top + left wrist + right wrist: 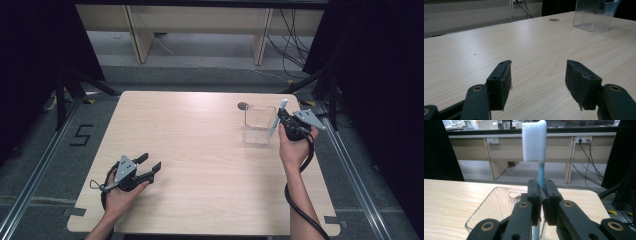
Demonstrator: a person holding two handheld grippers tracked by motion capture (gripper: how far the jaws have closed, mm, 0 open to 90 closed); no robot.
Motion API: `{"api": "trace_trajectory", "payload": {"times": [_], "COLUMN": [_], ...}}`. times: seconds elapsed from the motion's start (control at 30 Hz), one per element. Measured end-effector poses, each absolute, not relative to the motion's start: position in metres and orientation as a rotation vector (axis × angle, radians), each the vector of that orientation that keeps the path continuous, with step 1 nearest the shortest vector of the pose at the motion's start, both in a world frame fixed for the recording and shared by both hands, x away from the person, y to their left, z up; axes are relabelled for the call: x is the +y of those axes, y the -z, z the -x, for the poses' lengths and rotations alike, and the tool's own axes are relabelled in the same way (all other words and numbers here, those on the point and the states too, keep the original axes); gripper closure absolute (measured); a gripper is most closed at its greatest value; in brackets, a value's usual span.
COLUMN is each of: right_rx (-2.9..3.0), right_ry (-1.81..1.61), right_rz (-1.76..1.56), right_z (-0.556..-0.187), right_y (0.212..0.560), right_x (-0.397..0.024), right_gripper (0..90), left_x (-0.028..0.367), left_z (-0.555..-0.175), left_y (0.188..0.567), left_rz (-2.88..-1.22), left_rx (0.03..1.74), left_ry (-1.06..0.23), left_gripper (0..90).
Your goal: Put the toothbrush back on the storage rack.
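The right gripper (541, 192) has its jaws closed tight on the blue handle of a toothbrush (539, 155), which stands upright with the white bristles on top. It is held just beside the right wall of a clear plastic container (259, 125) at the far right part of the wooden table (200, 150). The left gripper (538, 82) rests near the front left edge, jaws wide apart and with nothing between them.

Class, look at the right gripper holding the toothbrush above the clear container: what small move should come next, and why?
Probably lower the toothbrush a little, handle end first, into the clear container. The right gripper is shut on its handle, bristles upward, beside the container's open top. The left gripper lies open, apart from it.
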State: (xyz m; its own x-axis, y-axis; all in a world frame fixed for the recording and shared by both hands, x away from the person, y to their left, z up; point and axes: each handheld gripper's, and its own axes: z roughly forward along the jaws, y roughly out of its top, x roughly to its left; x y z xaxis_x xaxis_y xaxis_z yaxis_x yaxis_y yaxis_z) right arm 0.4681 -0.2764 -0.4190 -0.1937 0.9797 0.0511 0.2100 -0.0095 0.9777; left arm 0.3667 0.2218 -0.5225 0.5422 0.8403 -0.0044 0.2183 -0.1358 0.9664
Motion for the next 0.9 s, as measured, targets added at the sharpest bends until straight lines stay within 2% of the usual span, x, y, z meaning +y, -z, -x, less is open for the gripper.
{"api": "trace_trajectory", "payload": {"times": [0.9], "right_rx": [1.523], "right_ry": [-1.253], "right_rz": [-1.343], "right_z": [-0.469], "right_y": [0.442], "right_x": [-0.275], "right_gripper": [85.6], "left_x": [0.222], "left_z": [-0.366], "left_y": [0.523], "left_rz": [-1.652], "left_rx": [0.906], "left_ry": [-0.691], "left_gripper": [37.3]}}
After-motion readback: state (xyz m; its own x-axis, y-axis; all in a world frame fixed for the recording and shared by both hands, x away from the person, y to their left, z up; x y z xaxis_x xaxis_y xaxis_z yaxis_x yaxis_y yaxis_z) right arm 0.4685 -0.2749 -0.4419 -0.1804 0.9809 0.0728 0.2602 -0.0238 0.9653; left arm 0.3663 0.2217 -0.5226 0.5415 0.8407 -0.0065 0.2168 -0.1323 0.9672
